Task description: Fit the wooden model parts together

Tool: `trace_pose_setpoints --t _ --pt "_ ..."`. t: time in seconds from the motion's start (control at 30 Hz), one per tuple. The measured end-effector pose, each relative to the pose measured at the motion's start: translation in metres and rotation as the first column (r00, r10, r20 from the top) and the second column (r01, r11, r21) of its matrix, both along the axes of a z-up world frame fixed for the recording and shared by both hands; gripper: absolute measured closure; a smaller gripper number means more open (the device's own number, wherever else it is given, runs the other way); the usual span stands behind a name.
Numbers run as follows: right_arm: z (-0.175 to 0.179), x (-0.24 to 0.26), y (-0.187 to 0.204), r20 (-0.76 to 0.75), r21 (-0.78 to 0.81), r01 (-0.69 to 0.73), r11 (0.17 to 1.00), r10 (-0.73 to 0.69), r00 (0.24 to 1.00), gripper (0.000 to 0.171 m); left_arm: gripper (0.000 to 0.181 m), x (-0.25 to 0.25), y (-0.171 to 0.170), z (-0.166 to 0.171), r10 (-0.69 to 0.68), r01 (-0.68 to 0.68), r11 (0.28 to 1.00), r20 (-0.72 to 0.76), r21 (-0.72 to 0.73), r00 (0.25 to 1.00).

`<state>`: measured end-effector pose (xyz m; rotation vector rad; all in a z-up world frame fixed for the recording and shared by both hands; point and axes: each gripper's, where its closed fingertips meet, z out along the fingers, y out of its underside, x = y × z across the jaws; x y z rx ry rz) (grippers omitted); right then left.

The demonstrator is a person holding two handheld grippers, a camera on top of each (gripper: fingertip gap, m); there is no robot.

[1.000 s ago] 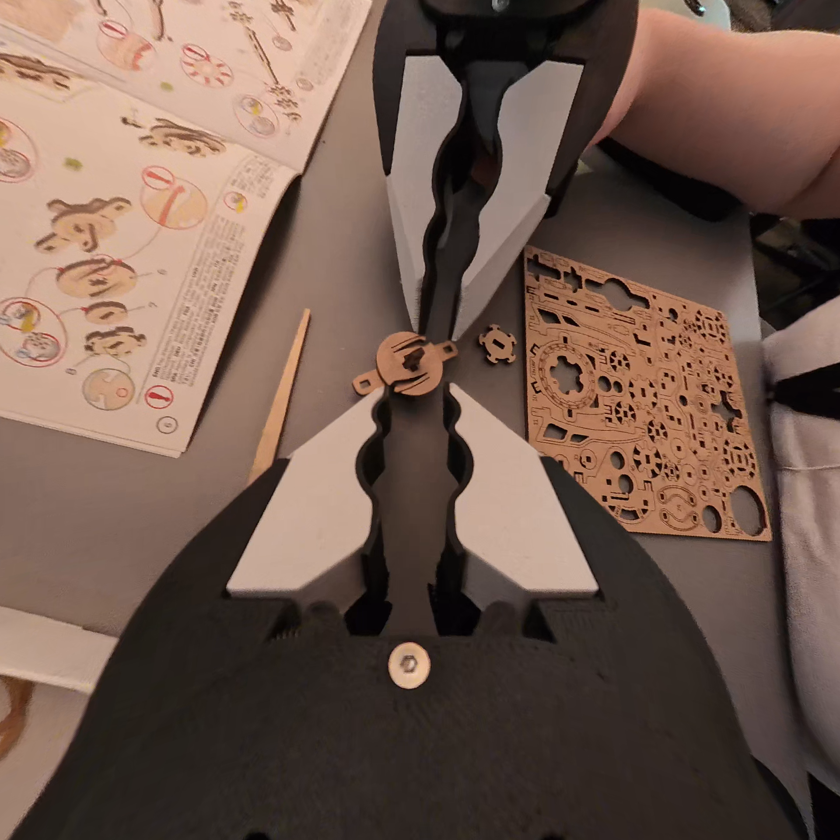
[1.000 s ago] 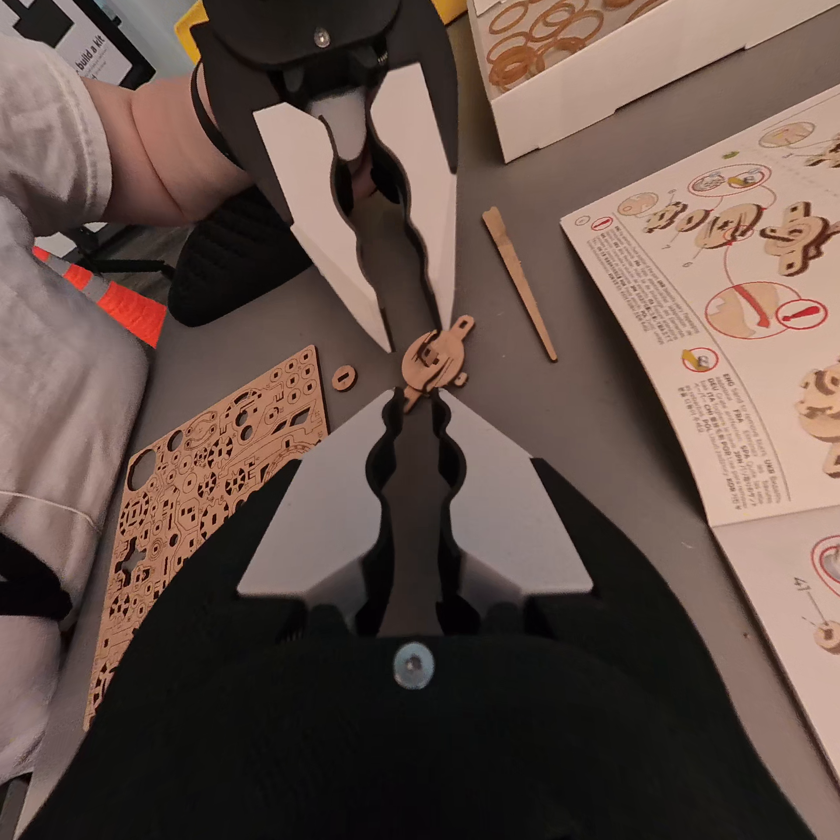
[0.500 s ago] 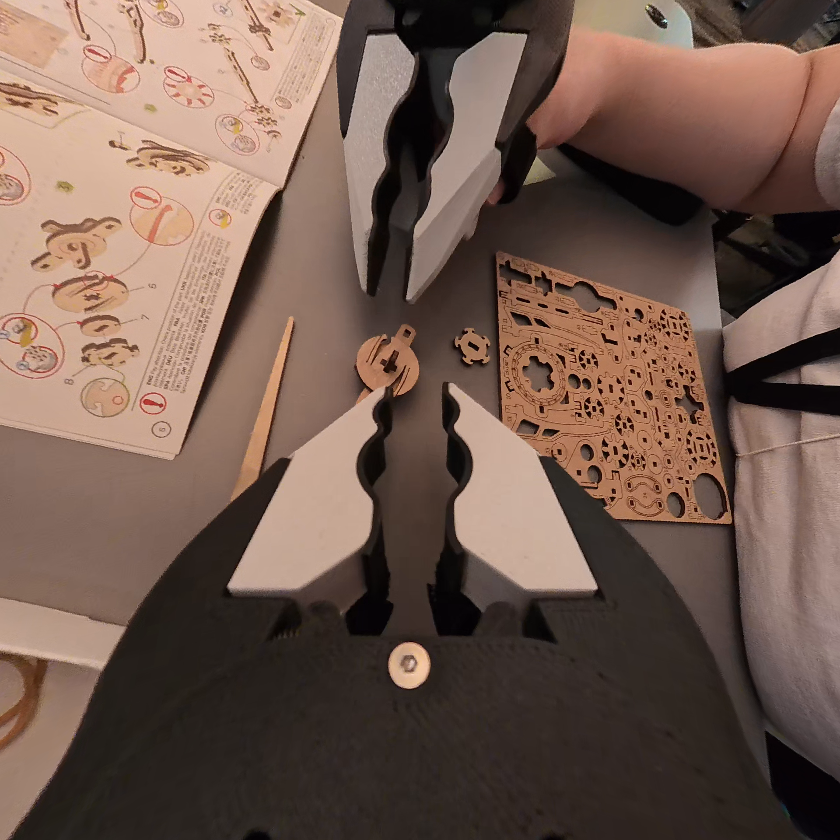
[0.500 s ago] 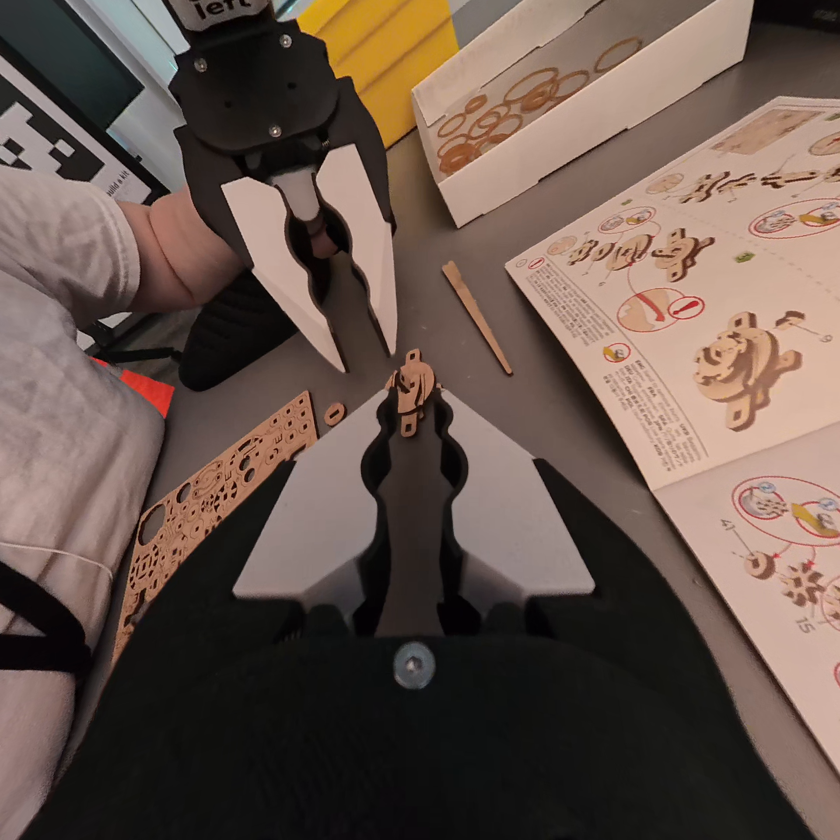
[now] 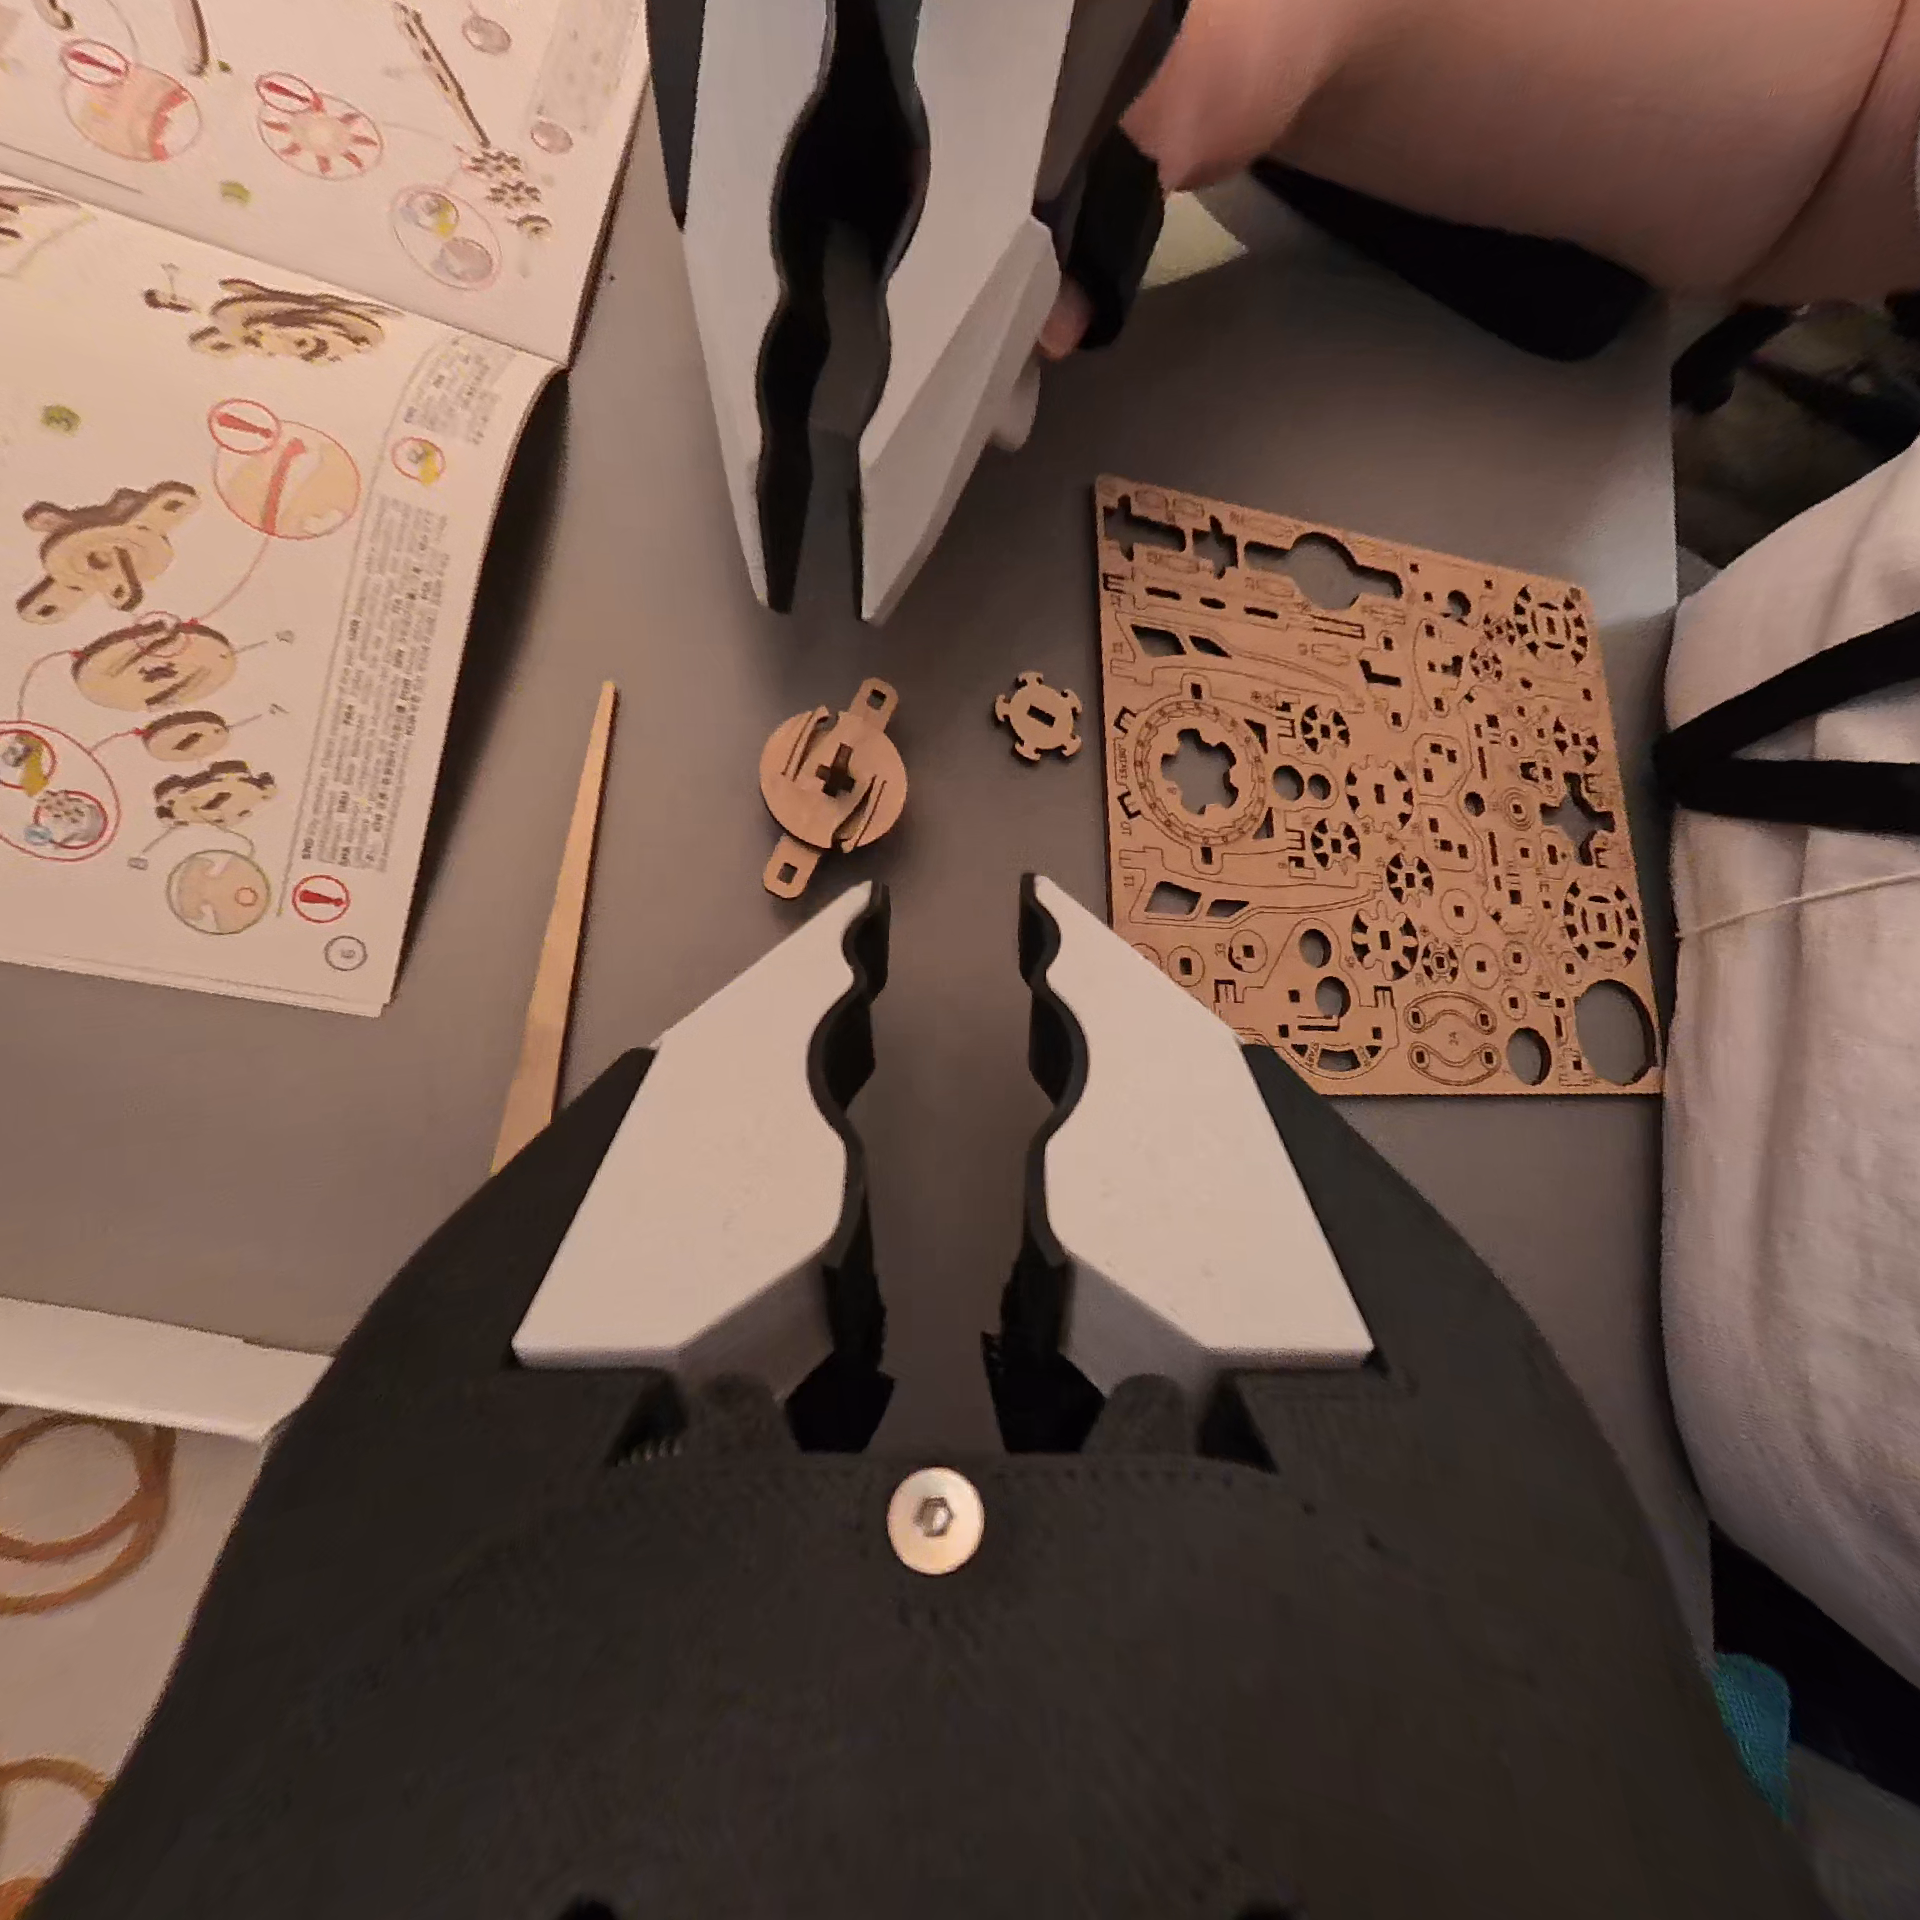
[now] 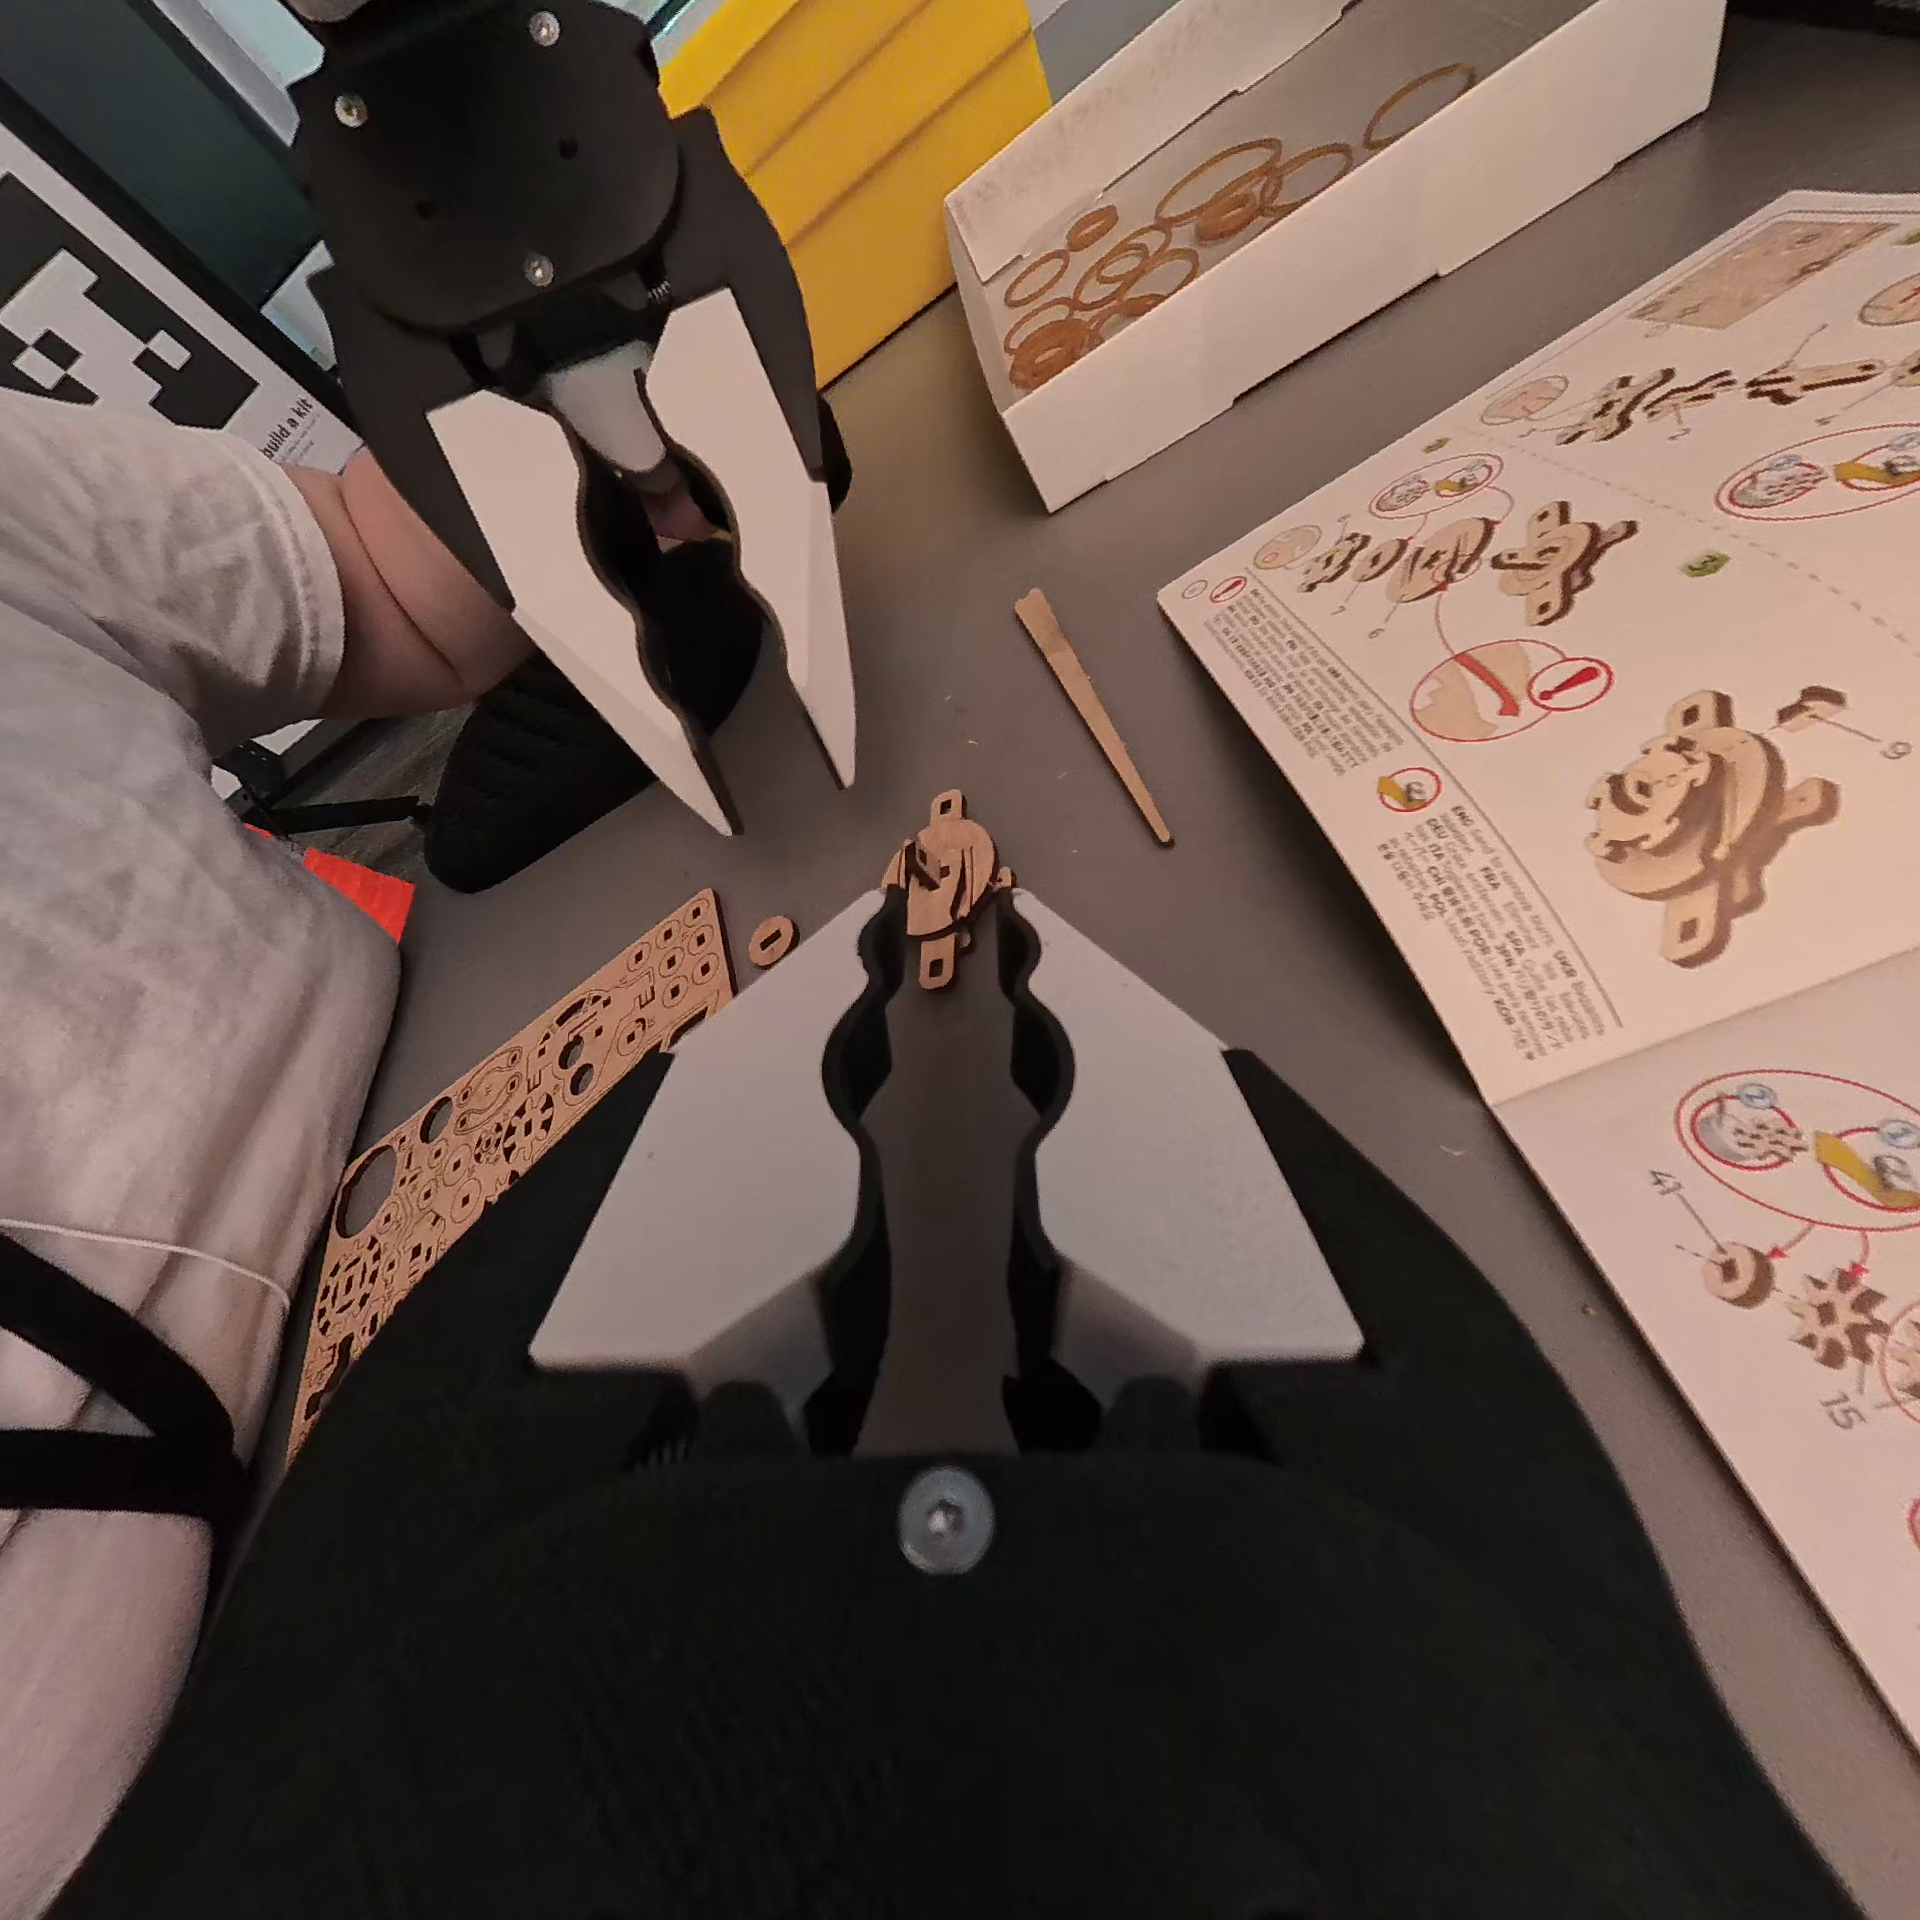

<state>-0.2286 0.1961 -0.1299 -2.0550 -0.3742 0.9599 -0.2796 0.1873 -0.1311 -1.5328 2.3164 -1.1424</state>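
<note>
Grey desk [image 5: 312, 1143]: wooden assembly [image 5: 831, 790] lies loose just ahead of my left jaws.
Left gripper [image 5: 951, 904] wide, empty; right gripper [image 6: 942, 902] narrowly parted, empty.

Left gripper [image 5: 951, 906] jaws apart, right gripper [image 6: 948, 906] slightly parted

The grey desk [image 5: 260, 1143] carries a scatter of kit pieces. Seen from the left wrist view, an open instruction booklet [image 5: 208, 623] lies flat on the far left. Just to the right of it is a thin, tapered wooden stick [image 5: 566, 914] running near to far. A round wooden assembly [image 5: 831, 779] with two tabs rests near the middle, and a small toothed disc [image 5: 1037, 717] lies a little to its right, apart from it. Further right is a square cut-out sheet [image 5: 1371, 790], many of its parts already punched out. A white box [image 6: 1247, 384] holding tan rings sits at the near left.
</note>
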Motion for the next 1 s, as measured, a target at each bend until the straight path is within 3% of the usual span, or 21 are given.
trace_pose_setpoints --t 0.37,0.5,0.77,0.87,1.0 --pt "0.002 0.0 0.0 -0.003 0.01 0.007 1.0 -0.007 1.0 0.156 0.158 0.007 0.011 0.005 0.059 -0.059 0.998 0.036 -0.01 0.998" --pt "0.028 0.0 -0.001 -0.084 0.133 -0.003 0.991 0.015 0.996 0.155 0.157 0.014 0.019 0.011 0.105 -0.103 0.994 0.089 -0.027 0.99" --pt "0.08 0.05 0.007 -0.18 0.363 0.236 0.901 -0.181 0.967 0.147 0.151 0.027 0.037 0.042 0.186 -0.187 0.982 0.276 -0.024 0.943" --pt "0.081 0.065 0.01 -0.157 0.328 0.285 0.901 -0.245 0.957 0.142 0.149 0.03 0.043 0.063 0.217 -0.214 0.976 0.354 -0.046 0.91" --pt "0.08 0.081 0.013 -0.01 0.153 0.364 0.919 -0.366 0.93 0.137 0.146 0.033 0.053 0.1 0.28 -0.259 0.96 0.449 -0.108 0.848"
